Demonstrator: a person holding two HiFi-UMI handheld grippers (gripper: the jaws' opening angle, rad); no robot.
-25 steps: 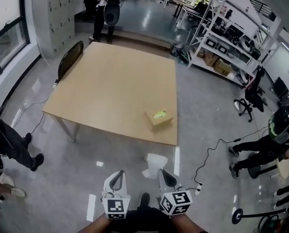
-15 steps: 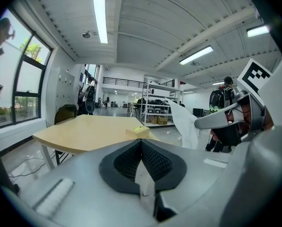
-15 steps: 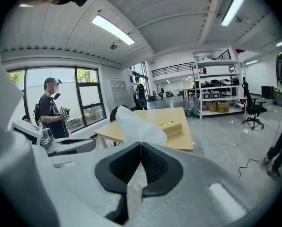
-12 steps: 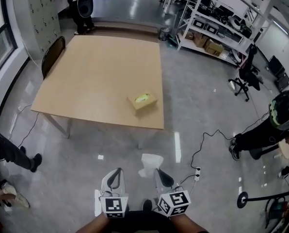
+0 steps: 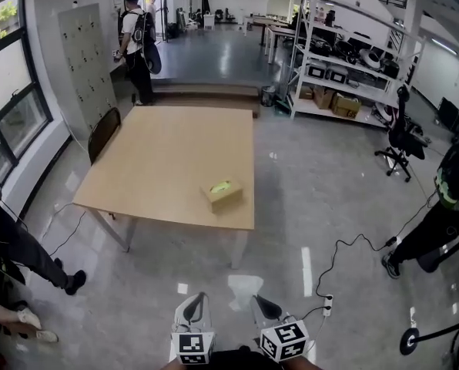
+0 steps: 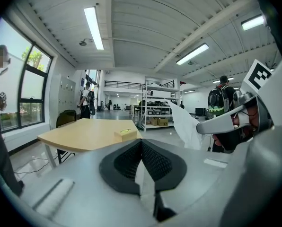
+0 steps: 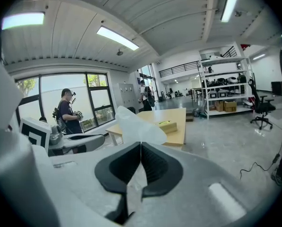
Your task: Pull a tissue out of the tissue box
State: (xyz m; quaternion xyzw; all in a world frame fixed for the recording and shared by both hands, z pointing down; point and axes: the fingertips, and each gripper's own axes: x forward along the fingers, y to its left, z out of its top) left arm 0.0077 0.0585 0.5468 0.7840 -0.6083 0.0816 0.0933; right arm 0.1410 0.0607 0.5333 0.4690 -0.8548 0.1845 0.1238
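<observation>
The head view's bottom edge is cutting off the left gripper [image 5: 198, 301] and right gripper [image 5: 260, 302]; the tissue box [image 5: 222, 194], near the front edge of the table [image 5: 152, 168], is appearing too small for detail.

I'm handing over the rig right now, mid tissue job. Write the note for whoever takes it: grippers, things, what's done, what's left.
Left gripper: jaws together, nothing in them.
Right gripper: shut on the white tissue, which sticks up out of the jaws.
Tissue box: on the table, near its front edge, well ahead of both grippers, which are over the floor.
Done: a tissue is out of the box.
Left: probably only to set the tissue down; no spot for it shows.
</observation>
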